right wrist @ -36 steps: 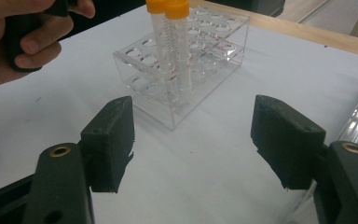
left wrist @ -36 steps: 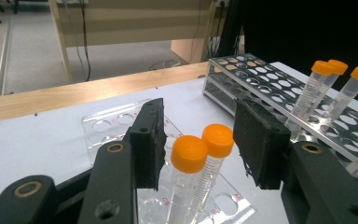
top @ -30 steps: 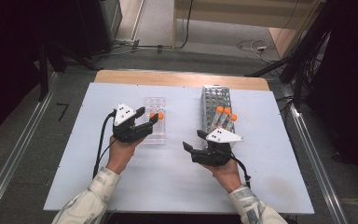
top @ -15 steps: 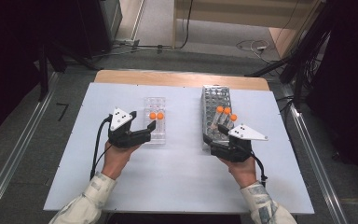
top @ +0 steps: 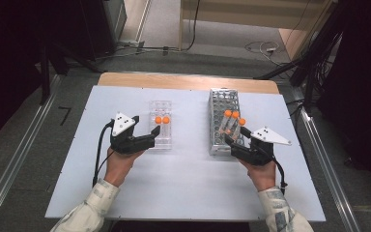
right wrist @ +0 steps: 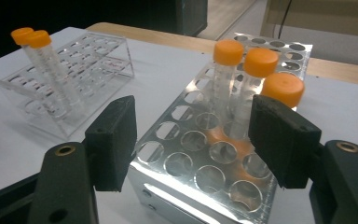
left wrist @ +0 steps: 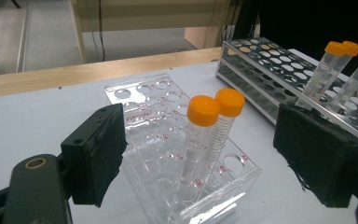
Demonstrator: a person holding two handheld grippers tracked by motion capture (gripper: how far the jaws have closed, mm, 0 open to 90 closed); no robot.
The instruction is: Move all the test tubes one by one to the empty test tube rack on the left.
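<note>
Tongs on the left (top: pixel 150 136) have just been spreading apart, and nothing sits pinched between the pads now. A second back they were up against the orange-capped tubes in the clear plastic rack (top: pixel 161 141); now they sit pulled back just short of it, with two tubes (left wrist: pixel 210 135) standing free in the rack right ahead of them. My read: a tube got dropped off and let go, so that hand is done with this transfer.

Meanwhile the right tongs (top: pixel 229 143) have slid from the bare tabletop (top: pixel 183 188) over to the near end of the metal rack (top: pixel 217 130). They're apart too, holding nothing, with the three remaining tubes (right wrist: pixel 242 88) just beyond the pads. Looks to me like the next tube is about to get picked, though no contact yet.

Writing: the clear rack has small red markings by its holes, too tiny to make out properly. The tubes carry printed graduation lines, numbers unreadable. No brand names anywhere I can spot.
</note>
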